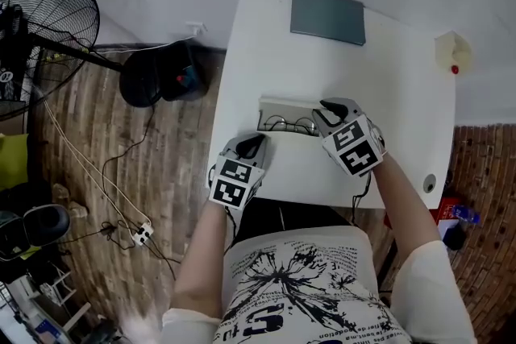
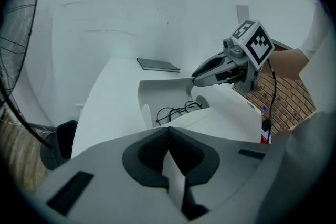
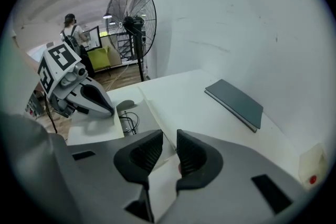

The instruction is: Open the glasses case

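Glasses case open, both grippers on it

Glasses case (image 1: 282, 105) sits near the front edge of the white surface (image 1: 387, 93), about mid-width. Lid (image 2: 163, 92) stands raised at the far side. Dark-framed glasses (image 1: 289, 125) lie inside the tray.

Left gripper (image 1: 256, 142): jaws together, clamped on the thin white front flap (image 3: 94, 131) of the case, which lies flat on the surface at the case's near-left corner.

Right gripper (image 1: 326, 107): jaws narrow, with the lid's right-hand edge running in between the pads. Tip sits at the top right corner of the raised lid.

Also noted: grey flat pad (image 1: 327, 15) at the far edge of the surface, well apart from the case; standing fan (image 1: 44, 20) on the floor to the left
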The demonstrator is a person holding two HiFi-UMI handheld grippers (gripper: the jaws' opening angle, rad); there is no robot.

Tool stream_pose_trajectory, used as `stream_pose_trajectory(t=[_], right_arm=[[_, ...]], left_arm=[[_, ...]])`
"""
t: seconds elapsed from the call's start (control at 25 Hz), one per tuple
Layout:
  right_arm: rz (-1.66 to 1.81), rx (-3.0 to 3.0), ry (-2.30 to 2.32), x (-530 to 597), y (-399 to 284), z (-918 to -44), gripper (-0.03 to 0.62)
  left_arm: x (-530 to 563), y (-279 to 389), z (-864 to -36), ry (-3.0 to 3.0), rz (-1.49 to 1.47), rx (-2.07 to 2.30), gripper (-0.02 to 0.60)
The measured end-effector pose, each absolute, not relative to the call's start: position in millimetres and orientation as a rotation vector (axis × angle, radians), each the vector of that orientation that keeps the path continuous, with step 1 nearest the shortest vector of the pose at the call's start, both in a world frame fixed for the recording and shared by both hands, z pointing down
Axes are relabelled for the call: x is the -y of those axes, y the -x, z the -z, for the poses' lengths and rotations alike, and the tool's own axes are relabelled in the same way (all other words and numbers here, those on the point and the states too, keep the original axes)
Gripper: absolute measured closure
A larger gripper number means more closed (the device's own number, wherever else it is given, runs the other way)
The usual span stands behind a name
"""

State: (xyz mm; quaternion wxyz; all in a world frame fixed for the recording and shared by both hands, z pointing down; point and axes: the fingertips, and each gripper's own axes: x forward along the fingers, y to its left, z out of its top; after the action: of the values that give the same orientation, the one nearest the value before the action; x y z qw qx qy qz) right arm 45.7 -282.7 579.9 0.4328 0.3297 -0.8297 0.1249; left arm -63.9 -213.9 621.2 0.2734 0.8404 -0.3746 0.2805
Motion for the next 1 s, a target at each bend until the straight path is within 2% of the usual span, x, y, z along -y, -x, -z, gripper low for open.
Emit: stream_pose_trajectory(t=[0.8, 0.84, 0.92, 1.0], right_arm=[[-0.278, 2.056, -0.871, 318.1, -51.6, -600.7, 0.476], [-0.280, 2.069, -0.871, 317.4, -50.8, -599.3, 0.457], [-0.277, 2.106, -0.890, 315.6, -47.8, -590.9, 0.374], [-0.255, 2.156, -0.955, 312.9, -46.1, -572.7, 0.359]], left_arm=[[221.5, 71.3, -621.5, -2.161, -0.688, 1.018, 0.568], [221.8, 71.4, -620.8, -2.168, -0.682, 1.017, 0.568], [222.3, 72.2, -619.3, -2.182, -0.663, 1.017, 0.568], [221.9, 73.9, -618.8, -2.181, -0.642, 1.021, 0.568]])
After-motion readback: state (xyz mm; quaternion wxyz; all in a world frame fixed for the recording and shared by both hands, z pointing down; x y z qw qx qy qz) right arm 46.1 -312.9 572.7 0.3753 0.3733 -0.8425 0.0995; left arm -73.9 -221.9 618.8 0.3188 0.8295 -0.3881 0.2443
